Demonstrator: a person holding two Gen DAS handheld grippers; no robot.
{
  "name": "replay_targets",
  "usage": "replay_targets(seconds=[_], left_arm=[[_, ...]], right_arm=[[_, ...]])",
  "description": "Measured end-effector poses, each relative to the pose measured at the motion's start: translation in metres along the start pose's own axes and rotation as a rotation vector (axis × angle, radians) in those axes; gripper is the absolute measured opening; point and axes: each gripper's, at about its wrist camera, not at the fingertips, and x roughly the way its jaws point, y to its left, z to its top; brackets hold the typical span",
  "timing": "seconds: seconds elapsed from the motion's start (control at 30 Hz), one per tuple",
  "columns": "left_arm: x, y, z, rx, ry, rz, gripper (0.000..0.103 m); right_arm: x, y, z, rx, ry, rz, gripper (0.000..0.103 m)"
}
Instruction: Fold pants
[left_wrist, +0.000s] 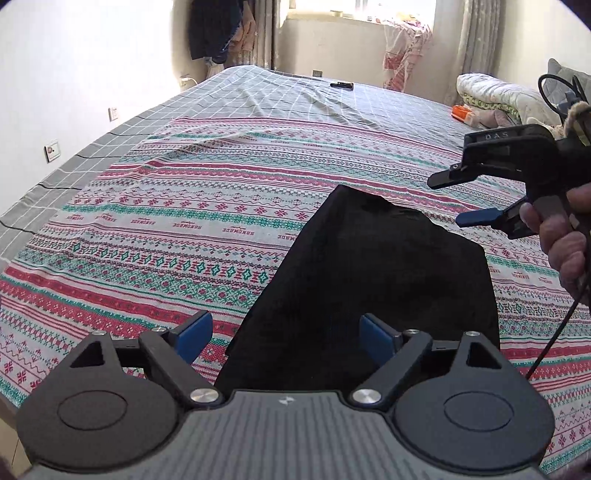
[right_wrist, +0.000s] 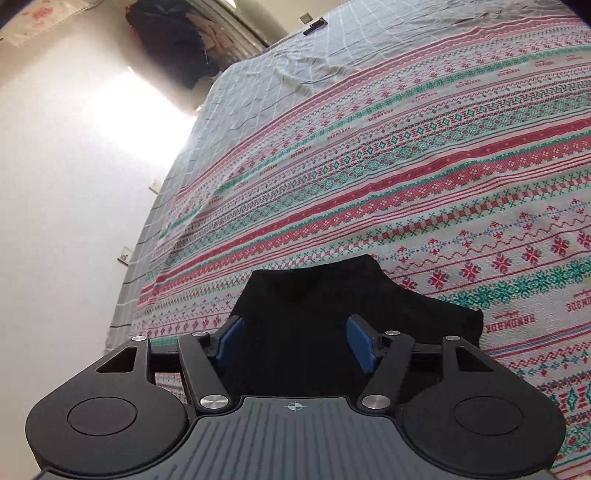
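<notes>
Covering the bed (left_wrist: 258, 88), a patterned striped blanket (left_wrist: 184, 221) is spread over a grey checked sheet (left_wrist: 280, 96), black pants (left_wrist: 369, 266) laid folded on it, left gripper (left_wrist: 284, 332) and right gripper (right_wrist: 293, 341) held open above, empty, curtained window (left_wrist: 391, 9) beyond.

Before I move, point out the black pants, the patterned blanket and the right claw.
black pants (left_wrist: 369, 273), left wrist view, middle of the folded cloth.
patterned blanket (left_wrist: 166, 236), left wrist view, bare striped part left of the pants.
right claw (left_wrist: 448, 201), left wrist view, midway between its open fingertips.
</notes>
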Motion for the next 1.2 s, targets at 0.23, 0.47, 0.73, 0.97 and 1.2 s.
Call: replay_targets(seconds=[0.23, 0.47, 0.73, 0.97, 1.2], left_arm=[[0.049, 0.027, 0.024, -0.013, 0.074, -0.179, 0.102], [0.086, 0.049, 0.020, -0.187, 0.151, -0.341, 0.091], [0.101, 0.056, 0.010, -0.301, 0.196, -0.422, 0.074], [0.098, 0.055, 0.013, -0.396, 0.198, -0.481, 0.042], [0.106, -0.006, 0.023, -0.410, 0.172, -0.566, 0.036]], right_arm=[[-0.033, -0.054, -0.035, -0.022, 0.032, -0.021, 0.064], [-0.034, -0.087, -0.074, -0.022, 0.080, 0.069, 0.064], [-0.015, -0.083, -0.091, -0.007, 0.041, 0.185, 0.053], [-0.011, -0.082, -0.073, 0.013, -0.013, 0.127, 0.016], [-0.043, -0.105, -0.023, 0.046, -0.147, 0.066, 0.012]])
